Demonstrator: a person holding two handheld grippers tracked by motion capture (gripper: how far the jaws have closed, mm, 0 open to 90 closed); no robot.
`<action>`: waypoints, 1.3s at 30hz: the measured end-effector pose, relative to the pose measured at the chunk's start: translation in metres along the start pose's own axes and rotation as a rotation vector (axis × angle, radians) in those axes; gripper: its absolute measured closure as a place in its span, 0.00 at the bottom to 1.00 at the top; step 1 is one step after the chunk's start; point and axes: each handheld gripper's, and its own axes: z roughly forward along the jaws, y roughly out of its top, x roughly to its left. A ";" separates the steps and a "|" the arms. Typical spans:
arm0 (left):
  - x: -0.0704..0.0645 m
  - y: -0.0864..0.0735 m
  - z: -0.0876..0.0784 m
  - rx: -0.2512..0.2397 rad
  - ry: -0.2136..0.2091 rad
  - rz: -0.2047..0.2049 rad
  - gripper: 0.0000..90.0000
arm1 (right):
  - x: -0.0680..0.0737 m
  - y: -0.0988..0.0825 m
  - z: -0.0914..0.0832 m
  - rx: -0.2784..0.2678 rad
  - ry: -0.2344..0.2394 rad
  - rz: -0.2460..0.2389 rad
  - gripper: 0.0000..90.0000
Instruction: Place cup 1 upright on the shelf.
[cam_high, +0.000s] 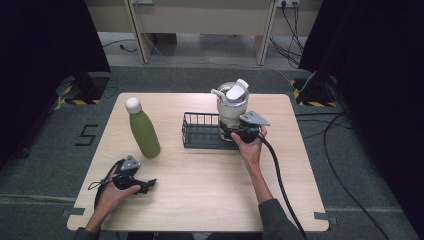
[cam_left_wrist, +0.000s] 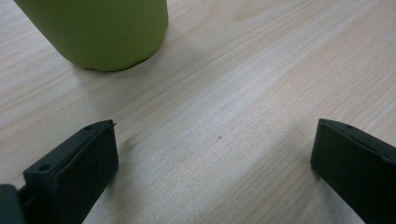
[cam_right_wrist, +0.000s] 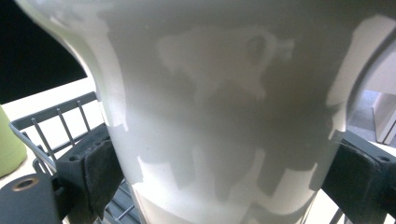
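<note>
A white lidded tumbler (cam_high: 232, 106) stands in the right end of a black wire basket (cam_high: 199, 134) at the table's middle. My right gripper (cam_high: 235, 133) is shut on the tumbler's lower body. In the right gripper view the tumbler (cam_right_wrist: 219, 107) sits between both pads (cam_right_wrist: 100, 170), and the basket's wires (cam_right_wrist: 51, 128) show at the left. A green bottle (cam_high: 143, 131) with a white cap stands upright left of the basket. My left gripper (cam_high: 148, 185) rests low over the table near the front left, open, with bare wood between its jaws (cam_left_wrist: 212, 144). The bottle's base (cam_left_wrist: 107, 32) is just ahead of it.
The wooden table (cam_high: 200, 200) has free surface along its front and right side. A black cable (cam_high: 277, 175) trails from the right gripper across the table's right half. Dark curtains flank both sides, and cables lie on the floor at the right.
</note>
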 end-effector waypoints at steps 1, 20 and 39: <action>0.000 0.000 0.000 0.000 0.000 0.000 0.00 | -0.001 0.000 -0.001 -0.001 -0.001 -0.002 0.11; 0.000 0.000 0.000 0.000 0.000 0.000 0.00 | -0.002 0.005 -0.018 -0.028 0.013 -0.003 0.11; 0.000 0.000 0.000 0.000 0.000 0.000 0.00 | -0.006 0.000 -0.047 -0.030 0.002 0.015 0.16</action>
